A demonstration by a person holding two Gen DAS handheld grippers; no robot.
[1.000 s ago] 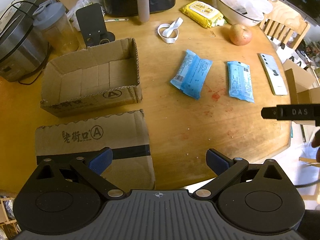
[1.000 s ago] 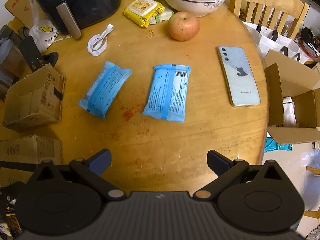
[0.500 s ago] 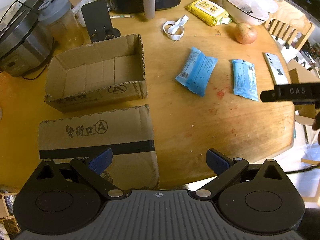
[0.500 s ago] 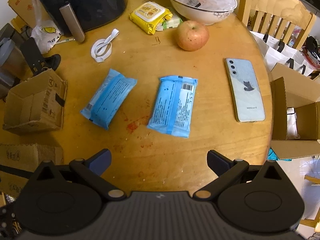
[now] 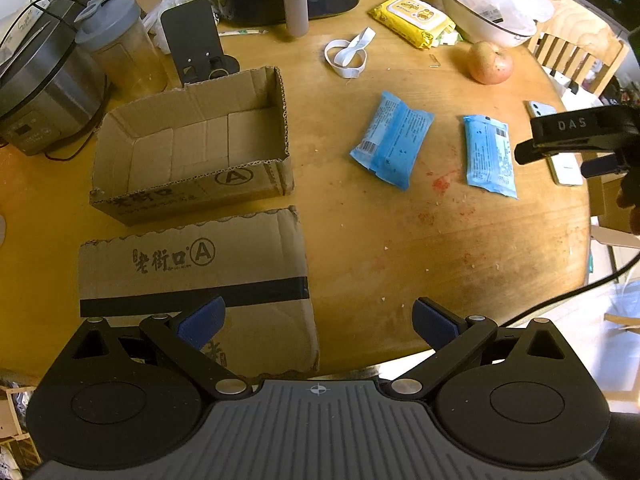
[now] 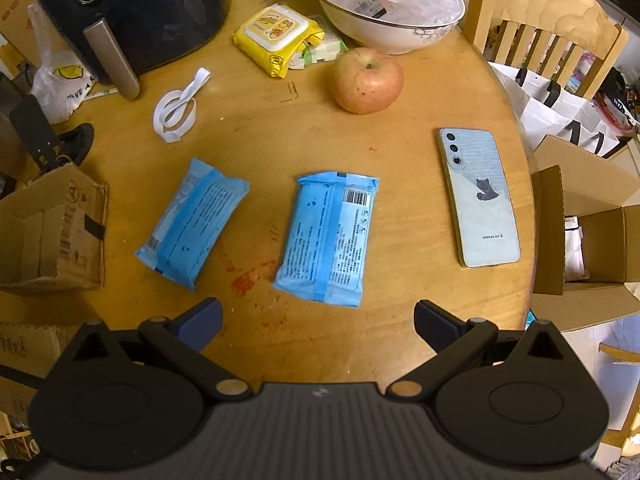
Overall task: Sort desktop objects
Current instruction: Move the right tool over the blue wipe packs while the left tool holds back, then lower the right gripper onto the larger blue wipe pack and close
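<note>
Two blue wipe packs lie flat on the round wooden table: the left pack point(image 6: 192, 222) point(image 5: 392, 138) and the right pack point(image 6: 330, 236) point(image 5: 489, 155). A pale phone point(image 6: 478, 196) lies face down to their right. An apple point(image 6: 368, 80) and a yellow wipe pack point(image 6: 278, 38) sit further back. An open, empty cardboard box point(image 5: 192, 140) stands at left, a closed one point(image 5: 196, 276) in front of it. My right gripper point(image 6: 316, 320) is open and empty, just short of the right pack. My left gripper point(image 5: 318, 320) is open and empty over the table's near edge, beside the closed box.
A white band point(image 6: 176, 114), black air fryer point(image 6: 132, 8), white bowl with plastic bag point(image 6: 388, 12), lidded cup point(image 5: 120, 48) and rice cooker point(image 5: 36, 80) crowd the back. A wooden chair point(image 6: 540, 28) and an open carton point(image 6: 588, 232) stand off the table's right edge.
My right gripper has moved forward toward the packs, which appear larger. My left gripper has drawn back and up, so more of both boxes shows. Both stay open.
</note>
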